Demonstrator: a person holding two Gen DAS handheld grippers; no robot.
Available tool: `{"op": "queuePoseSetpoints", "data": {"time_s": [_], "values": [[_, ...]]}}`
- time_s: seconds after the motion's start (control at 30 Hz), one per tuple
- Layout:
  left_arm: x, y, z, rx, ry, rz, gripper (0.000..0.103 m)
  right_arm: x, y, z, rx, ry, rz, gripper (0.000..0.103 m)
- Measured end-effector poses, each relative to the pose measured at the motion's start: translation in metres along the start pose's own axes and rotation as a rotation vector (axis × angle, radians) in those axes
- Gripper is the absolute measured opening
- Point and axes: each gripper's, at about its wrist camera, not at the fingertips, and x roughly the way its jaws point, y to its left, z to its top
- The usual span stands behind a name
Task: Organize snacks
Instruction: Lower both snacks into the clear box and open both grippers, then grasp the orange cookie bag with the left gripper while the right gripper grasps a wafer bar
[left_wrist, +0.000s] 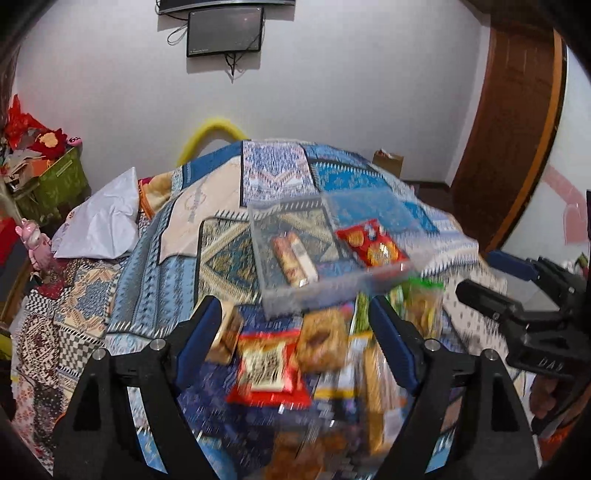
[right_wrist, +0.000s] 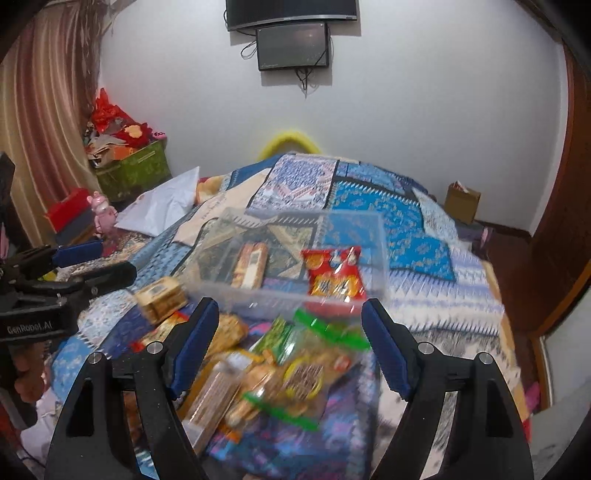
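A clear plastic tray (left_wrist: 317, 293) (right_wrist: 258, 293) lies on the bed and holds a long brown snack pack (left_wrist: 293, 260) (right_wrist: 251, 264) and a red snack bag (left_wrist: 373, 242) (right_wrist: 332, 275). A pile of loose snacks lies nearer me: a red-edged packet (left_wrist: 267, 365), a brown biscuit pack (left_wrist: 321, 341), a green-edged clear bag (right_wrist: 303, 369), a small box (right_wrist: 160, 297). My left gripper (left_wrist: 295, 332) is open above the pile, empty. My right gripper (right_wrist: 286, 332) is open above the green-edged bag, empty. Both views are blurred.
The bed carries a blue patterned patchwork cover (right_wrist: 388, 199) and a white pillow (left_wrist: 103, 218). A green bin of toys (right_wrist: 133, 170) stands at the back left, a cardboard box (right_wrist: 461, 203) at the back right, and a wooden door (left_wrist: 509, 129) on the right.
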Motion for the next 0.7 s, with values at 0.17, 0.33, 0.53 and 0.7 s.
{"op": "queuePoseSetpoints", "data": {"time_s": [0.17,0.33,0.53,0.7], "values": [[0.000,0.007,-0.036,-0.002,0.057,-0.012,0.082,0.001,0.014,-0.024,0.035,0.045,0.029,0.077],[0.009,0.012,-0.067,-0.026,0.112,-0.010,0.082,0.013,0.028,-0.048,0.029,0.110,0.021,0.077],[0.013,0.011,-0.091,-0.021,0.151,-0.037,0.082,0.021,0.042,-0.068,0.055,0.151,0.052,0.075],[0.015,0.014,-0.104,-0.029,0.180,-0.060,0.082,0.039,0.055,-0.077,0.040,0.221,0.066,0.055]]}}
